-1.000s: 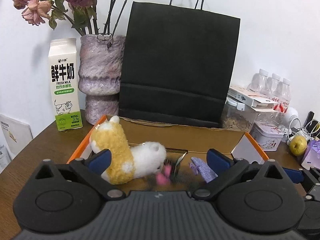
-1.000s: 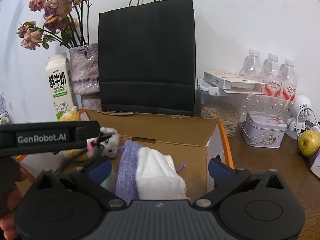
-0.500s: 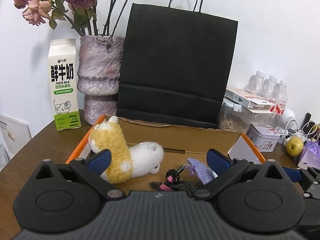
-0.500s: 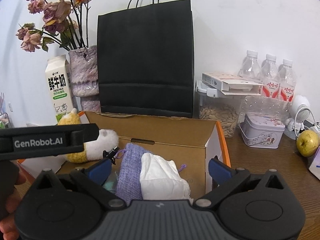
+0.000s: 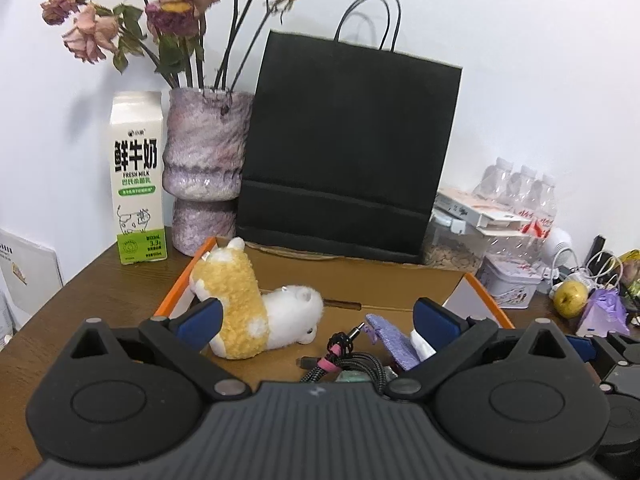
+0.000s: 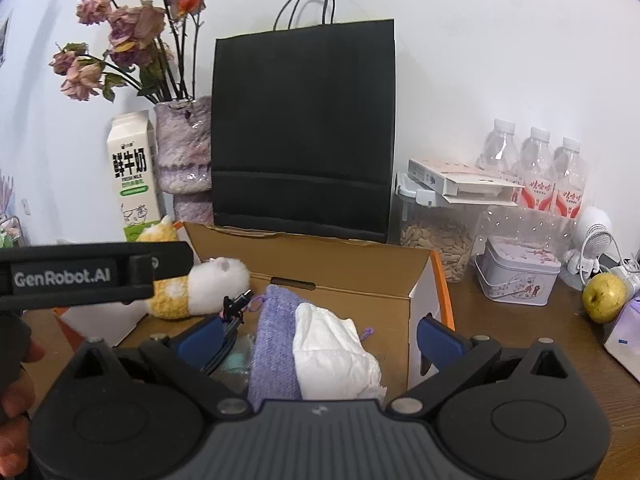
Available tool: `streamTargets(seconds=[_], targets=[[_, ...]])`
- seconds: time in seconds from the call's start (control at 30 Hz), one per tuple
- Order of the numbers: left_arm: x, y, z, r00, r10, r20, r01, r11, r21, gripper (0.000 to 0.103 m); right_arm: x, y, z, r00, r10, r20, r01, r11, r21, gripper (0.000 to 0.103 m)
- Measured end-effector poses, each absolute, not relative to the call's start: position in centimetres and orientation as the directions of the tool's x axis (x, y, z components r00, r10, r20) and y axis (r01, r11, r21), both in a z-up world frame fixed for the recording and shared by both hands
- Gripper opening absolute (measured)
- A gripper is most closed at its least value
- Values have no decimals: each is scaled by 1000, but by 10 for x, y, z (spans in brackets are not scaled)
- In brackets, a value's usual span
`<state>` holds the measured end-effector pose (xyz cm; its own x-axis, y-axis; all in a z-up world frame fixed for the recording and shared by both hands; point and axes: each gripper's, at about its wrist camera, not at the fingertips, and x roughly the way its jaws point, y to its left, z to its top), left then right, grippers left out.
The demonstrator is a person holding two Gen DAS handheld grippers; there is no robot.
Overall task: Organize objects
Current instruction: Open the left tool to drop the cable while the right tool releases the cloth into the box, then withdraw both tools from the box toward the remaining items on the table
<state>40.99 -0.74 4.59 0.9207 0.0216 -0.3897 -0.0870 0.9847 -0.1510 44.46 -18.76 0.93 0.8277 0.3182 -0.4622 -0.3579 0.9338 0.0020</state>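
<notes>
An open cardboard box (image 5: 360,276) with orange edges sits on the wooden table. In it lie a yellow-and-white plush alpaca (image 5: 256,312), a coiled black cable with a pink tie (image 5: 340,356), a purple knit pouch (image 6: 276,344) and a crumpled white cloth (image 6: 332,352). My left gripper (image 5: 318,318) is open and empty, above the box's near side. My right gripper (image 6: 320,334) is open and empty, over the pouch and cloth. The left gripper's body (image 6: 80,276) crosses the right wrist view at the left.
A black paper bag (image 5: 344,152) stands behind the box. A milk carton (image 5: 138,176) and a purple vase of dried flowers (image 5: 204,168) stand at back left. A jar (image 6: 436,236), tin (image 6: 516,272), water bottles (image 6: 532,172) and an apple (image 6: 604,296) stand at the right.
The cable, blurred and in motion a second ago, now lies still in the box. My left gripper has drawn back and up. My right gripper has also pulled back a little.
</notes>
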Motion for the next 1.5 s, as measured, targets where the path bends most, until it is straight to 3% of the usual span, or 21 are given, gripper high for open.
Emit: streamTargets(seconds=[0.63,1.5], targets=[[325,-3,38,952,10,-307,-44,994,-103,103,379,-208,8,841,326,-432,-374,927,-28,103],[244,19,3,922,-4,-386,-24,997,-68,103,290,-231,-10,831,347,-436,-399,917,-30,103]])
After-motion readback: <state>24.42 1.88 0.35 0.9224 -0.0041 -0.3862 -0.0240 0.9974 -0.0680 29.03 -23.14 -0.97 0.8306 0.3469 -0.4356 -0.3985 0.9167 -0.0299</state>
